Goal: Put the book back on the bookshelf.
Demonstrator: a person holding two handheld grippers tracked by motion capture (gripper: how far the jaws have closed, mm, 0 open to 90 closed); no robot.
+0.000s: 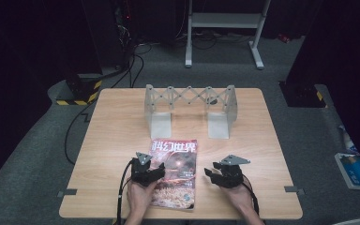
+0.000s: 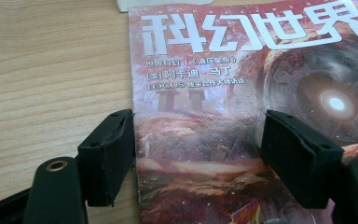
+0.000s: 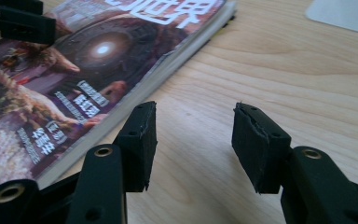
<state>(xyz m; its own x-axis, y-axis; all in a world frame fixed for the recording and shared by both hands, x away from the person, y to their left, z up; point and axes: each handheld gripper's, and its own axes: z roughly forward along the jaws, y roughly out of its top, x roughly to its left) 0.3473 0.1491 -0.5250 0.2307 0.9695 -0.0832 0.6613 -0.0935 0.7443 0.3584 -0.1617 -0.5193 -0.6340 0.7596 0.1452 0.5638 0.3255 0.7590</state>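
The magazine [image 1: 176, 173] lies flat on the bench [image 1: 112, 140], near the person's edge and a little left of the middle, its cover up and its title end pointing away toward the folding rack [image 1: 190, 110] that stands at the far side. Its long axis runs from the person outward, so both long edges face the two hands

The left claw [image 1: 155, 172] sits over the magazine's left long edge. In the left gripper view its jaws stand apart, one just at that edge, the other over the cover artwork; nothing is pinched between them, and whether the pads rest on the paper cannot be told

The right claw [image 1: 212, 173] hovers over bare wood just off the magazine's right long edge. In the right gripper view its fingers [image 3: 142, 144] are spread with only bench grain between them, and the page-block edge of the magazine [image 3: 98, 74] runs diagonally to the left of them, close but not touching. Its jaws point toward that edge, empty

The relation that matters: the open-page side of the magazine lies to the left of the right claw, level with it and near, while the left claw is already on the magazine's far side. By this reading, the right claw is the one placed to slide in sideways and take the cover or the page edge, and the left is placed to steady the spine side
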